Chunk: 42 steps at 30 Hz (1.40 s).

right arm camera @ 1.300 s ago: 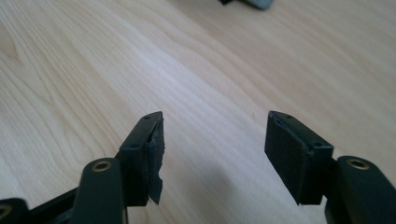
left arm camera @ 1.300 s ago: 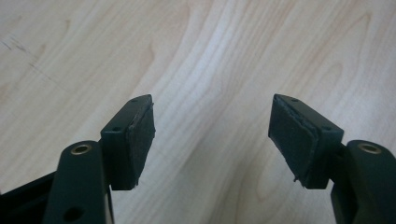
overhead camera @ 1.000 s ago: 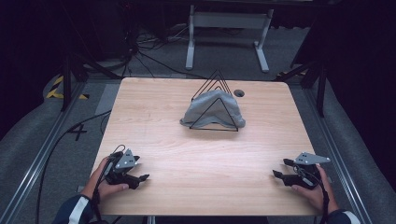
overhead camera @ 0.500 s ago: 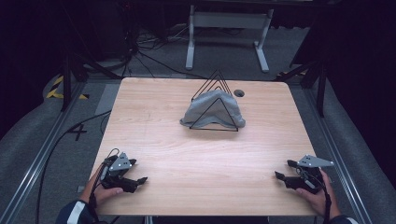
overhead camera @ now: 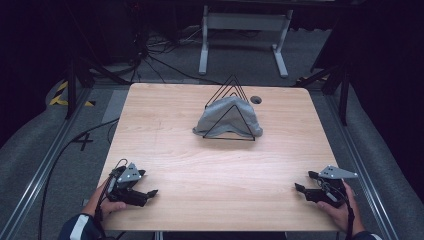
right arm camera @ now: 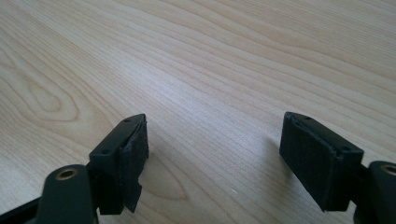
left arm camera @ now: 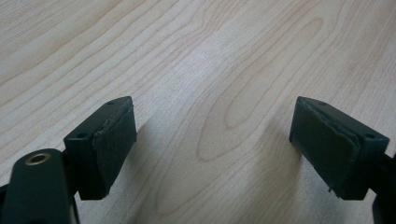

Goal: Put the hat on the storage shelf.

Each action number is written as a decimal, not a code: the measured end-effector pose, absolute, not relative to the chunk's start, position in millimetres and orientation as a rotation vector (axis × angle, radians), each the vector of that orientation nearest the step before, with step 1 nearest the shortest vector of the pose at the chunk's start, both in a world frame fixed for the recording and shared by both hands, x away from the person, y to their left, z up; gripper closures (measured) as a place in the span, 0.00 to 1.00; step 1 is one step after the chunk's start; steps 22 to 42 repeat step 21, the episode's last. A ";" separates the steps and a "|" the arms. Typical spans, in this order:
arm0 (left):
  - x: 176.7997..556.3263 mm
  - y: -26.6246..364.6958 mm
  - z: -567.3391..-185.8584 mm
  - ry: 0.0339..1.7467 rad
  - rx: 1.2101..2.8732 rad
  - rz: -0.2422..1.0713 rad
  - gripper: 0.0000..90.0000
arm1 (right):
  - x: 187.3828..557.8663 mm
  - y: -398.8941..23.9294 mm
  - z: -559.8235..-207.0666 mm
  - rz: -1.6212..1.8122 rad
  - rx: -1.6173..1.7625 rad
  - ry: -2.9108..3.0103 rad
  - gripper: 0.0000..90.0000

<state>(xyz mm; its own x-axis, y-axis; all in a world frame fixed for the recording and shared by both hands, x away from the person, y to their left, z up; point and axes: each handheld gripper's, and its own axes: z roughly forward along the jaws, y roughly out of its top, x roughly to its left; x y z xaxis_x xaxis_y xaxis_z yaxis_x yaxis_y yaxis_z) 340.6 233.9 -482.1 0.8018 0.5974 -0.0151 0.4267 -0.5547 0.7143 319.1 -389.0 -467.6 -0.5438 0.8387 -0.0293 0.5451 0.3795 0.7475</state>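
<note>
A grey cloth hangs over a black wire rack at the middle back of the wooden table. My left gripper rests near the front left corner, held by a hand. Its jaws have just been opening and stand wide apart over bare wood in the left gripper view. My right gripper lies near the front right corner, pointing inward. Its jaws have also just been opening, with nothing between the pads. Both grippers are far from the cloth.
A round hole sits in the tabletop just right of the rack. Beyond the table are a white metal stand, cables on the floor and dark rails along both sides. Bare wood lies between the grippers and the rack.
Both hands have stayed close to the front edge, with the jaws looking slightly wider apart. The cloth and rack have not moved.
</note>
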 end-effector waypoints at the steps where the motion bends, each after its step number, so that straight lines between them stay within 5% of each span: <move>1: 340.6 233.8 -482.1 0.752 2.243 0.296 0.17 | 319.1 -389.0 -467.6 0.984 1.198 2.239 0.27; 42: 341.1 233.6 -482.2 0.752 2.243 0.293 0.16 | 319.1 -389.0 -467.6 0.985 1.198 2.239 0.27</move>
